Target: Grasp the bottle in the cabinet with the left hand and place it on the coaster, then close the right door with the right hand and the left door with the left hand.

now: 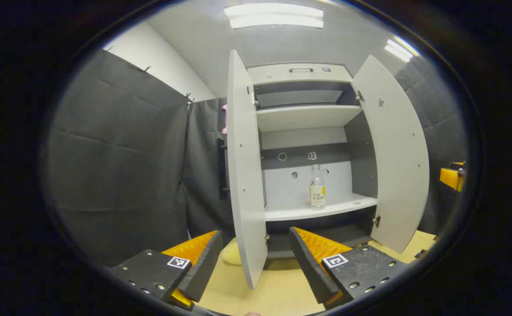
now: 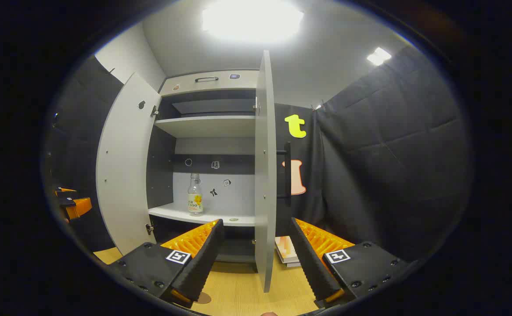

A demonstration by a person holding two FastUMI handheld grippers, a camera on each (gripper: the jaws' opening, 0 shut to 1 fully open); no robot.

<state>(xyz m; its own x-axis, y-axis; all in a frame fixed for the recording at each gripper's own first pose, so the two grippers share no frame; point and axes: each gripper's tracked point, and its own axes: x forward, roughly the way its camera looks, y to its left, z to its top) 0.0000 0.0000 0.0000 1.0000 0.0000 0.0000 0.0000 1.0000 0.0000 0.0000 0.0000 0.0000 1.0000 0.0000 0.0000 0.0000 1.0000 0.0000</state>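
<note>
Coaster (image 2: pixel 203 298) — half behind finger

The cabinet (image 1: pixel 304 118) has smooth matt panels. On its shelf stands a clear glossy bottle (image 1: pixel 317 186) with a paper-like label. Below the cabinet, the table (image 2: pixel 238 294) looks like pale wood.

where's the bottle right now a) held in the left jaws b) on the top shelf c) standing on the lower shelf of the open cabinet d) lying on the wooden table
c: the bottle stands upright on the cabinet's lower shelf, both doors swung open, and the left gripper is open with nothing between its jaws.
</note>
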